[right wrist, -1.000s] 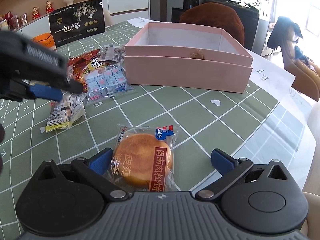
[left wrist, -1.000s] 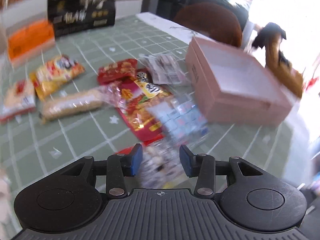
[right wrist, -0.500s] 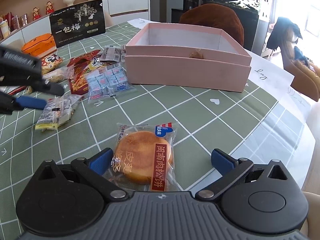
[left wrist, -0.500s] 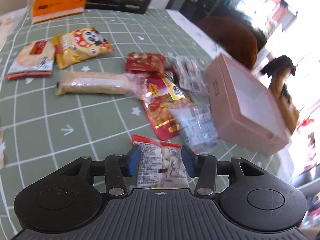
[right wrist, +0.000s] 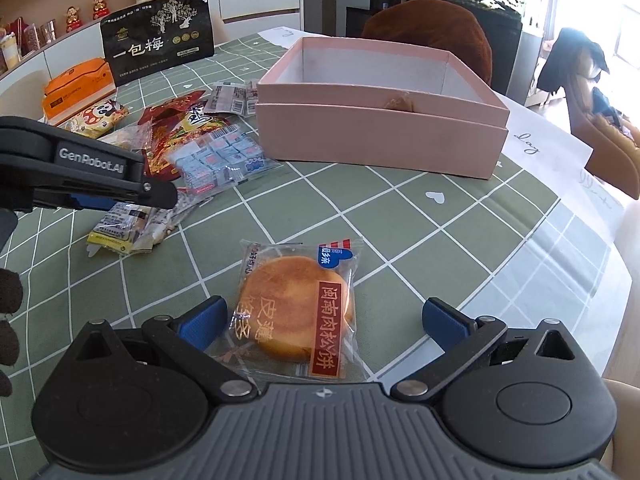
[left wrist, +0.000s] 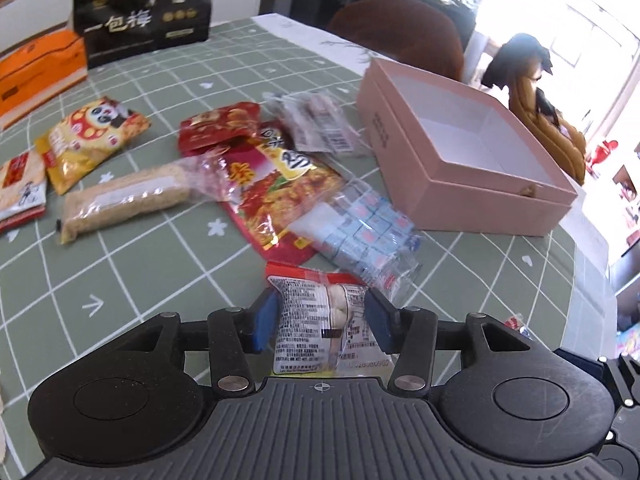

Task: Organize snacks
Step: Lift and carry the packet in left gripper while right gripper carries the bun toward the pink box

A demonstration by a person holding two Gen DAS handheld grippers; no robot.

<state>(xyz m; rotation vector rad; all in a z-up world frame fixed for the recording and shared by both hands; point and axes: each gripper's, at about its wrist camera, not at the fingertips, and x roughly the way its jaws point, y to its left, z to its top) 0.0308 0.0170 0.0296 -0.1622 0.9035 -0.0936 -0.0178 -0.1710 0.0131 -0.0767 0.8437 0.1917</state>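
My left gripper (left wrist: 320, 314) is shut on a clear snack packet (left wrist: 326, 320) with a red top edge and printed label, held just above the green checked tablecloth. The same packet (right wrist: 128, 226) hangs below the left gripper in the right wrist view. My right gripper (right wrist: 320, 320) is open, its blue pads on either side of a wrapped round pastry (right wrist: 298, 312) that lies on the cloth. An open pink box (left wrist: 460, 152) stands to the right; it also shows in the right wrist view (right wrist: 380, 136), with a small brown bit inside.
Several snack bags lie in a loose pile: a red bag (left wrist: 280, 188), a pack of blue-white candies (left wrist: 360, 232), a panda bag (left wrist: 92, 136), a long beige bar (left wrist: 124, 200). A black bag (left wrist: 144, 12) and orange box (left wrist: 36, 72) stand at the back. The table edge is at right.
My left gripper has closed on the clear snack packet, lifted it and swung back toward the pink box. The right gripper and the pastry have not moved.
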